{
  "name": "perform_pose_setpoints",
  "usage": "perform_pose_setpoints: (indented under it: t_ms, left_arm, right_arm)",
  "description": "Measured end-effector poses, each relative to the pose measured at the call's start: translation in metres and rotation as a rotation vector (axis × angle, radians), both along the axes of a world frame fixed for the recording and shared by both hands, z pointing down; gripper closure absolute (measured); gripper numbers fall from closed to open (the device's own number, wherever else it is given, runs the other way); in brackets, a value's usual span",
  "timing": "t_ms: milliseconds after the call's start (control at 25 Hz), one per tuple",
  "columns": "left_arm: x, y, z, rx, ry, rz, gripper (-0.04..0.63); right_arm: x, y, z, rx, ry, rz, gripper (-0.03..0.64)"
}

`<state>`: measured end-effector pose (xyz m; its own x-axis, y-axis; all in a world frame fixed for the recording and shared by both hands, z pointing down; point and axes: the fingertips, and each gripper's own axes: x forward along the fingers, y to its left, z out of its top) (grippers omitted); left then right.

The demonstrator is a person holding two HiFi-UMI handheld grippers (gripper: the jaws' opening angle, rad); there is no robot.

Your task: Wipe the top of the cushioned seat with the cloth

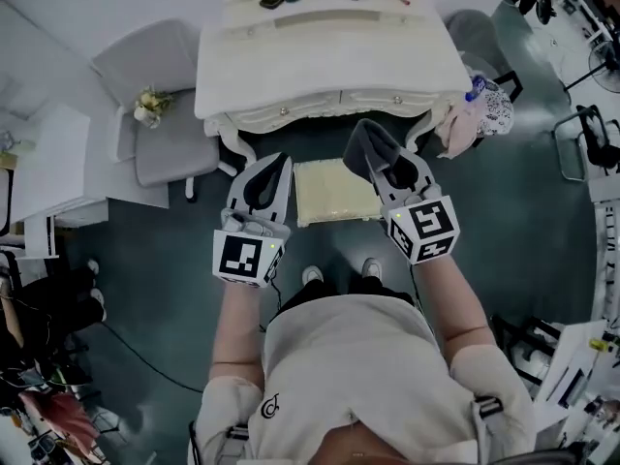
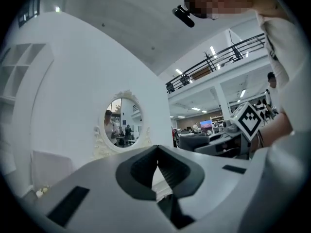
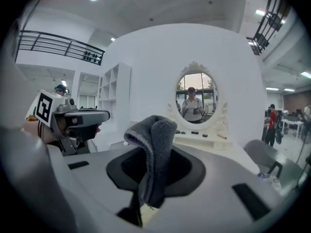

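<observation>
Right gripper [image 3: 154, 171] — jaws clamped on the grey cloth [image 3: 154, 144], which folds up over the jaw tips. Left gripper [image 2: 156, 154]: jaws together, nothing between them. Both hang above the cushioned seat [image 1: 334, 194], the cream pad just below the dressing table [image 1: 329, 61] at 12 o'clock. The cloth sits at the seat's 2 o'clock corner and appears clear of it. Lower the cloth flat onto the pad, then stroke from 12 towards 6 in overlapping passes — jaw tips off the fabric. No container can be made out.
</observation>
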<state>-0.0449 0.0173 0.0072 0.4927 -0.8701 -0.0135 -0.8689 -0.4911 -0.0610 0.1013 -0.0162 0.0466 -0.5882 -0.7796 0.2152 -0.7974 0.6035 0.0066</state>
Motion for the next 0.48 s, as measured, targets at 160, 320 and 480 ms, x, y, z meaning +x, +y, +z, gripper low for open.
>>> perform_pose_setpoints:
  t_ms: [160,320,480]
  left_arm:
    - [0.000,0.007,-0.039,0.055,0.010,-0.025,0.581]
    - [0.000,0.018,-0.062,0.079,0.026,-0.058,0.581]
    - [0.002,0.019,-0.077,0.094,0.025,-0.069,0.581]
  right_arm:
    - [0.009,0.009,-0.049,0.114,0.015,-0.011,0.537]
    - [0.021,0.018,-0.076,0.170,-0.007,-0.006,0.537]
    - [0.025,0.020,-0.087,0.211,-0.041,-0.003,0.537]
